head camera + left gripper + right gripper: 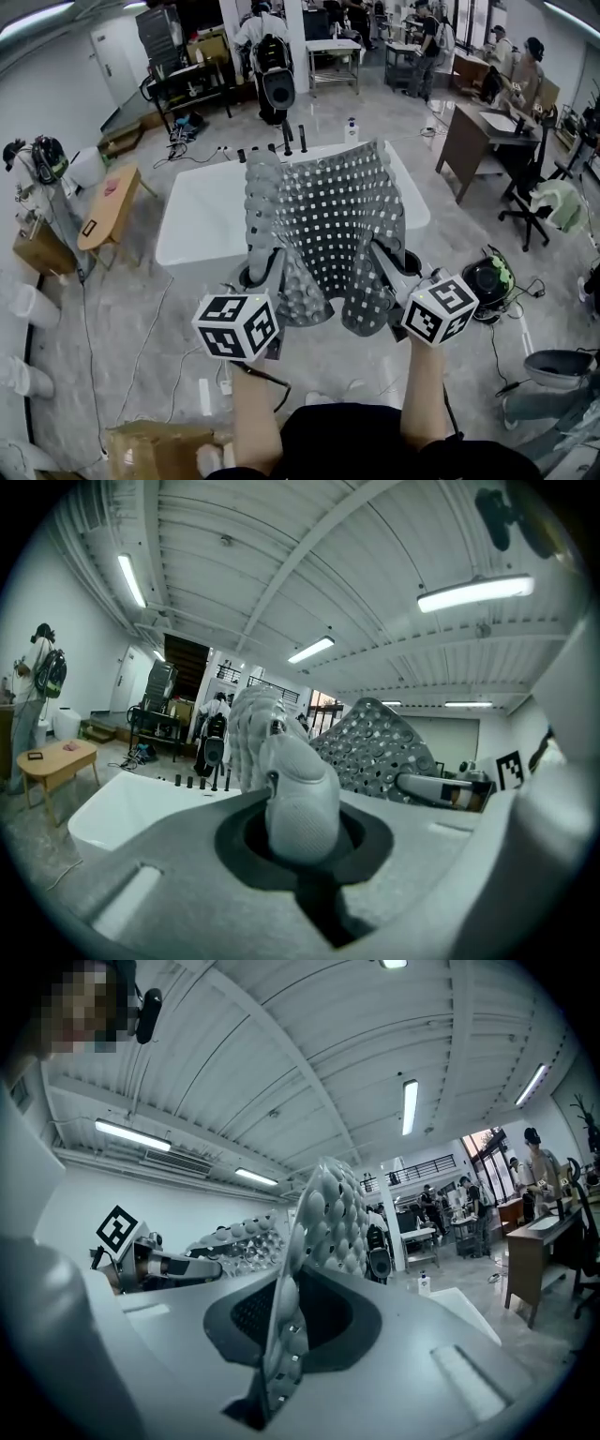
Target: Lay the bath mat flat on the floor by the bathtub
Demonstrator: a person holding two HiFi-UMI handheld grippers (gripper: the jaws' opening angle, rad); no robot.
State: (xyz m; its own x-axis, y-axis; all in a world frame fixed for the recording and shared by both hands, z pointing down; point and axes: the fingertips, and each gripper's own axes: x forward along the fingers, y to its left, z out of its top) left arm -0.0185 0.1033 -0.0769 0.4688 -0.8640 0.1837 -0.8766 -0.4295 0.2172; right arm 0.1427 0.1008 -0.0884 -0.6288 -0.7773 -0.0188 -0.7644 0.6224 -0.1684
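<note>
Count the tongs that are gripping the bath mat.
2. The left tongs clamp the bath mat at its left edge, and the right tongs clamp its right edge, holding it up with the white bathtub beyond. Both are in plain view, so none is hidden.

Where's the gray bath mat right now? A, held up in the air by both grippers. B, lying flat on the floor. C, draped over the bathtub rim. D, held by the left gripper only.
A: the bath mat hangs between the left gripper and the right gripper, each shut on an edge, in front of the bathtub.
</note>
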